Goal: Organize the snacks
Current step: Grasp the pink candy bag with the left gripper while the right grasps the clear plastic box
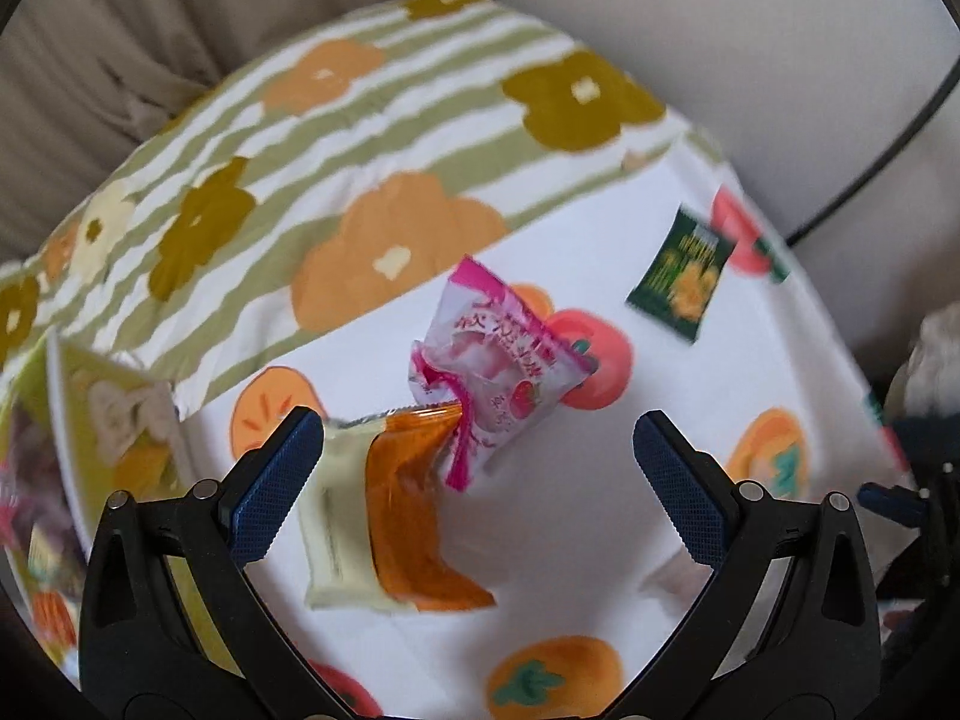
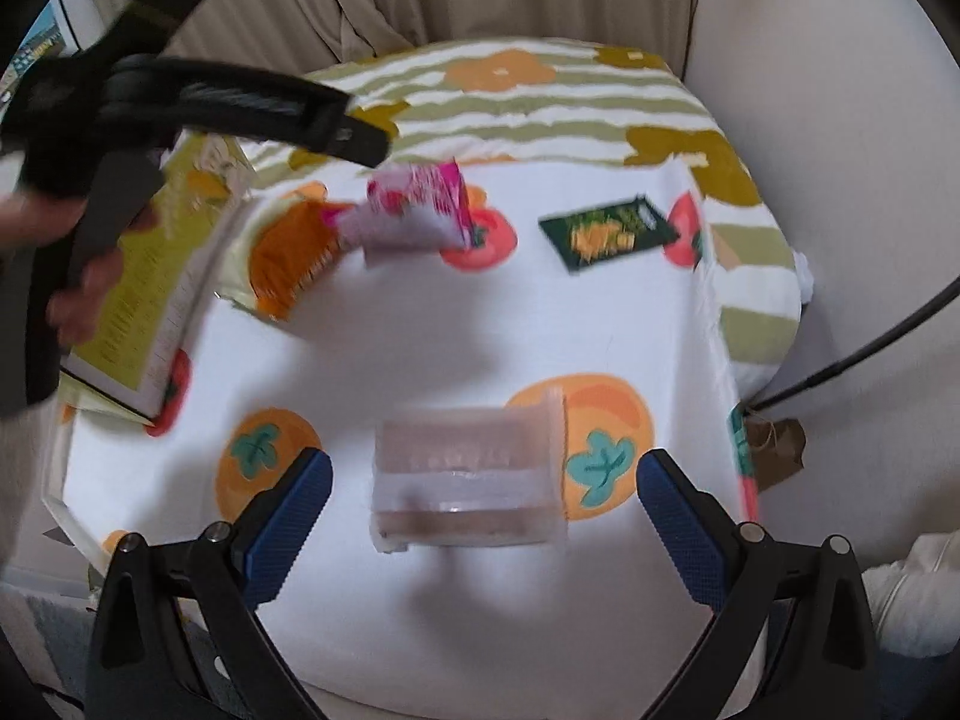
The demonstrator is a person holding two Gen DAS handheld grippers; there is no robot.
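- Right gripper [image 2: 483, 498], jaws spread and empty, hovers over the clear wrapped snack [image 2: 468, 474] at the surface's near edge: light, slippery; pinch its sides.
- Left gripper [image 1: 477, 462], jaws spread and empty, hovers over the orange packet [image 1: 414, 516]; the pink packet [image 1: 492, 360] overlaps it mid-surface: crinkly, soft.
- Green packet [image 1: 681, 273] lies flat near the far right corner.

Black tool [image 1: 479, 456], blue ribbed pads [image 1: 273, 489]

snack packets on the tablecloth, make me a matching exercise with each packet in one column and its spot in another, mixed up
Things:
1. orange packet
2. pink packet
3. dark green packet
4. clear packet

Places:
A. alone, far right by the cloth edge
B. between the right gripper's open fingers
C. overlapping the orange packet's far end
D. nearest the left gripper, beside the yellow-green box

Pairs: 1-D, 2-C, 3-A, 4-B
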